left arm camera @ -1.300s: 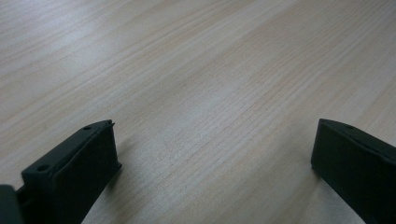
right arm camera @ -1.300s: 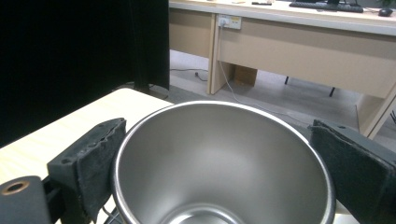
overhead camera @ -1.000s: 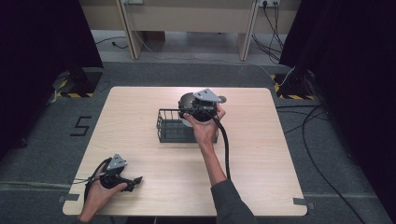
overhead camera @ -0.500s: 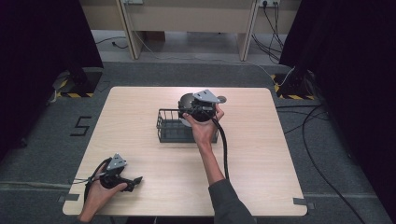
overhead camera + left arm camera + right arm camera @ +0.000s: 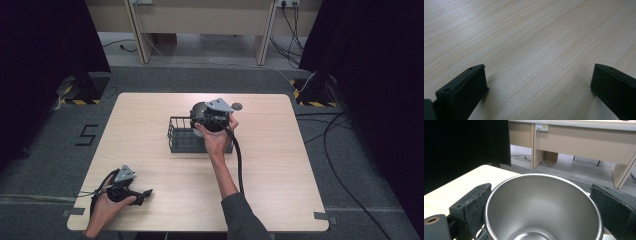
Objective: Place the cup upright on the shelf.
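Note:
My right gripper (image 5: 541, 195) is shut on a steel cup (image 5: 544, 215), its pads pressed against opposite sides of the rim; the cup's mouth faces the camera and it looks empty. From above, that gripper (image 5: 206, 119) and the cup (image 5: 198, 110) hang over the right end of a black wire basket (image 5: 181, 136) at the table's middle. Near the front left corner my left gripper (image 5: 143, 194) rests low on the table. Its jaws stand wide open (image 5: 537, 75) with only bare wood between them.
A small dark disc (image 5: 236, 106) lies on the wooden table (image 5: 280, 165) just behind the right hand. The gripper's cable (image 5: 239, 160) trails along the right forearm. Dark curtains, desk legs and floor cables surround the table.

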Motion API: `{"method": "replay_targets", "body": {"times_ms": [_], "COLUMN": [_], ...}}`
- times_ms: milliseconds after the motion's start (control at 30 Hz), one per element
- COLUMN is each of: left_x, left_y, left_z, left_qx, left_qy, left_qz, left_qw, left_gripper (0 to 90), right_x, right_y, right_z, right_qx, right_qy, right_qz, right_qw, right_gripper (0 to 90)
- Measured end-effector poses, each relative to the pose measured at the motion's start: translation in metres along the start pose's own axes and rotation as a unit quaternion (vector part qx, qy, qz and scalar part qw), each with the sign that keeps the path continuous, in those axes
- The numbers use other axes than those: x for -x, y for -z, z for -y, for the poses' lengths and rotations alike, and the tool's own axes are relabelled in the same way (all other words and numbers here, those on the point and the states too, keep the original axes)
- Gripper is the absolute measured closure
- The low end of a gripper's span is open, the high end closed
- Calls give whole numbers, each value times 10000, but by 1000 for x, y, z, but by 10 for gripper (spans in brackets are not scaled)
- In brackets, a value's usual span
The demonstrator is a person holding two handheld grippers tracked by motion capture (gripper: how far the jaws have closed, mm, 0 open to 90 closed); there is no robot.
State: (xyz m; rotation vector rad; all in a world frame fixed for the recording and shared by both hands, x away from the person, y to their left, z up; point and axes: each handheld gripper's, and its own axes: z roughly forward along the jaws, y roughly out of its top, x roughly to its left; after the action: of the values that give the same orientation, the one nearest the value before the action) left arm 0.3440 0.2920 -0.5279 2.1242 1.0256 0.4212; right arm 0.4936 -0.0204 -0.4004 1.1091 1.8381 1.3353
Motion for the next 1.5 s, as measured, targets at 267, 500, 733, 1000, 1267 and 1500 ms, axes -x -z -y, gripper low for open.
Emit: {"method": "replay_targets", "body": {"times_ms": [267,500,733,1000,1267,1500], "left_x": [0,0,0,0,0,0], "left_y": [0,0,0,0,0,0], "left_z": [0,0,0,0,0,0], "left_qx": [-1,-6,-8,-9,-7,2], "left_qy": [-3,-11,-15,-19,-15,-5], "left_qz": [5,6,9,10,10,12], "left_qw": [10000,10000,10000,10000,10000,10000], "left_gripper": [0,0,0,0,0,0], "right_x": [0,-2,-6,-10,-10,-12], "right_y": [-4,-8,-12,-11,-11,-8], "right_z": [9,18,24,21,18,10], "right_qx": [-53,-165,-260,-421,-498,-322], "right_qy": [-84,-155,-97,64,130,355], "right_qz": [-7,-85,-32,-41,15,35], "right_qw": [10000,9997,9996,9991,9987,9988], "right_gripper": [64,63,61,59,57,124]}}
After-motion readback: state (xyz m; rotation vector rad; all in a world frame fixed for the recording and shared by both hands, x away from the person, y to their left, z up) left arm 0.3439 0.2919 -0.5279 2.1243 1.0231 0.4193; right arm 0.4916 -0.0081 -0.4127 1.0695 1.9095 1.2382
